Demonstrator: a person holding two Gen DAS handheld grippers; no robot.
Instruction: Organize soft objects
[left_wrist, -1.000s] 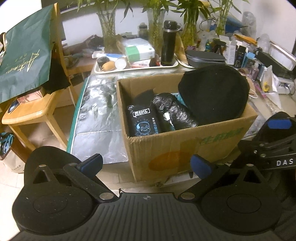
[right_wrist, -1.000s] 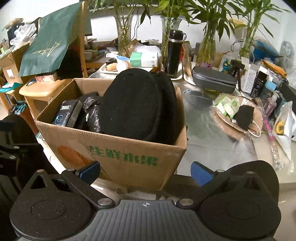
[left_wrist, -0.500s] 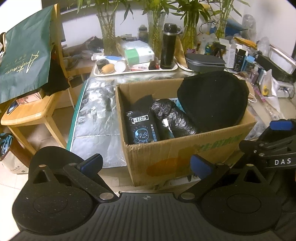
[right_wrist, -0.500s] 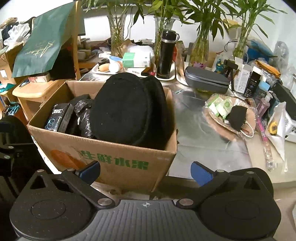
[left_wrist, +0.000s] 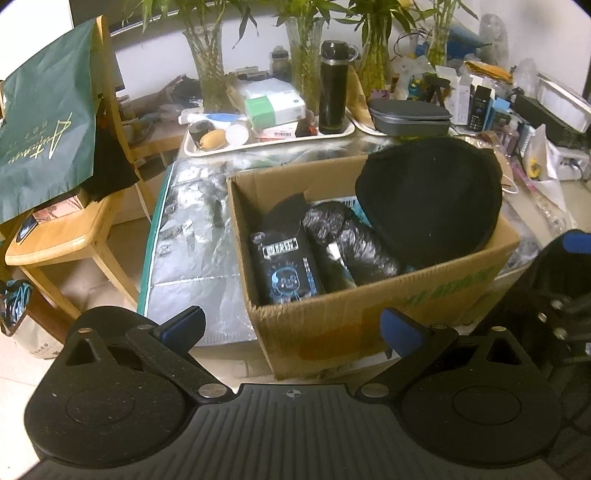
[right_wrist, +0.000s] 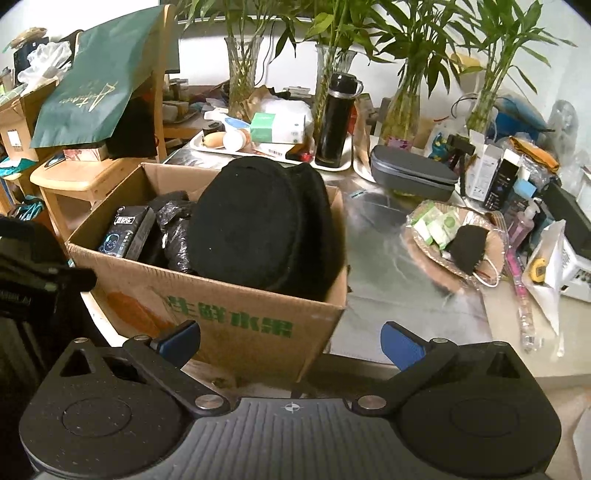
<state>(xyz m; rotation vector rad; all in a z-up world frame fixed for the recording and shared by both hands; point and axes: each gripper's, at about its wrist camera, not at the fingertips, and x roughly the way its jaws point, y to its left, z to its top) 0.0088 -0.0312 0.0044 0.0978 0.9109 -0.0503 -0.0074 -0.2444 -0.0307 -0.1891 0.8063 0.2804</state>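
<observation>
Both the left gripper (left_wrist: 291, 328) and right gripper (right_wrist: 290, 341) hang spread wide, holding nothing. A black hat (right_wrist: 258, 225) leans in the cardboard box (right_wrist: 229, 314), seemingly against its right wall

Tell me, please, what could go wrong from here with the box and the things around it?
The black hat stands propped in the cardboard box, rising above its rim; a nudge might tip it out. The box sits at the table's near edge, so a push from the open left gripper or right gripper could shift it off.
</observation>
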